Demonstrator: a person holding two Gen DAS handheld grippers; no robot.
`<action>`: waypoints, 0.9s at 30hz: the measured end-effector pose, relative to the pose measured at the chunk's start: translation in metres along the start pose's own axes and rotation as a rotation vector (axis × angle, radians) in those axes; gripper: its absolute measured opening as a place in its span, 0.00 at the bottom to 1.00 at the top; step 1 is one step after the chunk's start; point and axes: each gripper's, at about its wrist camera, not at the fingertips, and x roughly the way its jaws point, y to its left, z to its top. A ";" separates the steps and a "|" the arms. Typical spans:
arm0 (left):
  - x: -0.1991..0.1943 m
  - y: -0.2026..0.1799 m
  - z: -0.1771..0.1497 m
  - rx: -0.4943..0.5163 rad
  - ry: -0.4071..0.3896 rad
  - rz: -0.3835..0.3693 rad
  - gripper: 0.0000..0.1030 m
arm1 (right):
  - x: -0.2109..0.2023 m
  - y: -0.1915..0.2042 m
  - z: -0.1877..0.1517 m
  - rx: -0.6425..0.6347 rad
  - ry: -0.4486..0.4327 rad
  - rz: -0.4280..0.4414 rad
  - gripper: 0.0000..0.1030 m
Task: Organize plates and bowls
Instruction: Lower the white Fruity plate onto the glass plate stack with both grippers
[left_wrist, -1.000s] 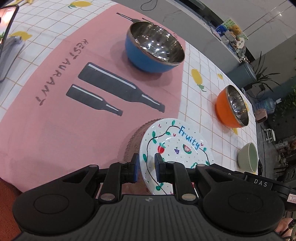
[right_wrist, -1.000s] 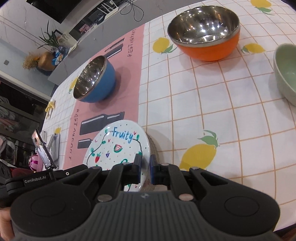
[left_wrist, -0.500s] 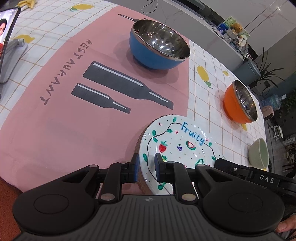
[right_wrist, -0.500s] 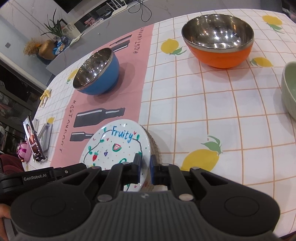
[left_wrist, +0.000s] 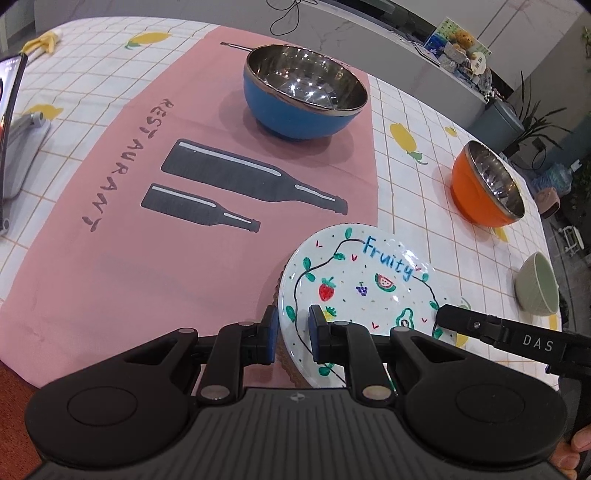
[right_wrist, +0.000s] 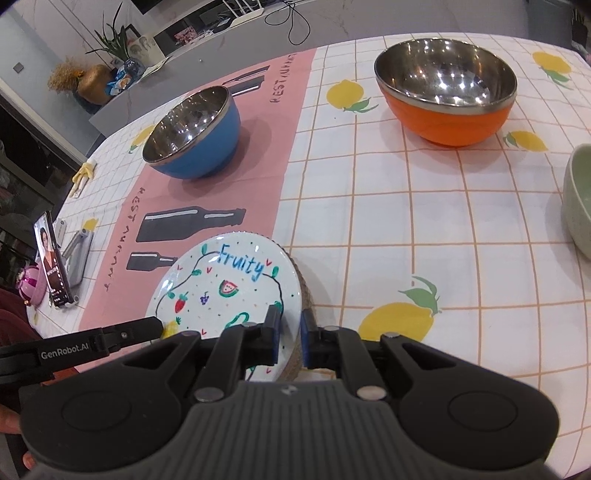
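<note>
Blue steel-lined bowl (left_wrist: 304, 98): alone on the pink placemat (left_wrist: 110, 229), toward the tabletop's far edge — unstacked.
Left hand-held gripper (left_wrist: 291, 334): nearly closed, pinching the plate's left rim.
White "Fruity" painted plate (left_wrist: 354, 291): near edge, over a woven brown mat (right_wrist: 303, 291).
Right hand-held gripper (right_wrist: 287, 338): clamped on its right rim.
Orange steel-lined bowl (right_wrist: 447, 90), pale green bowl (right_wrist: 578, 199): right side, apart — apparently still to gather.

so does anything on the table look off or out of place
Nothing spilled or broken. The one odd thing: the Fruity plate sits off-centre on a woven mat, tilted, both grippers clamped on its near rim. The blue bowl, orange bowl and green bowl stand upright and apart.
</note>
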 end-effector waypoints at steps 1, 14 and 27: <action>0.000 -0.001 0.000 0.007 0.000 0.008 0.18 | 0.000 0.001 0.000 -0.010 -0.002 -0.005 0.09; 0.004 -0.004 -0.004 0.028 0.001 0.031 0.17 | 0.004 0.006 -0.002 -0.074 -0.009 -0.057 0.07; -0.004 -0.007 0.003 0.054 -0.026 0.019 0.18 | -0.003 0.000 0.002 -0.033 -0.025 -0.036 0.21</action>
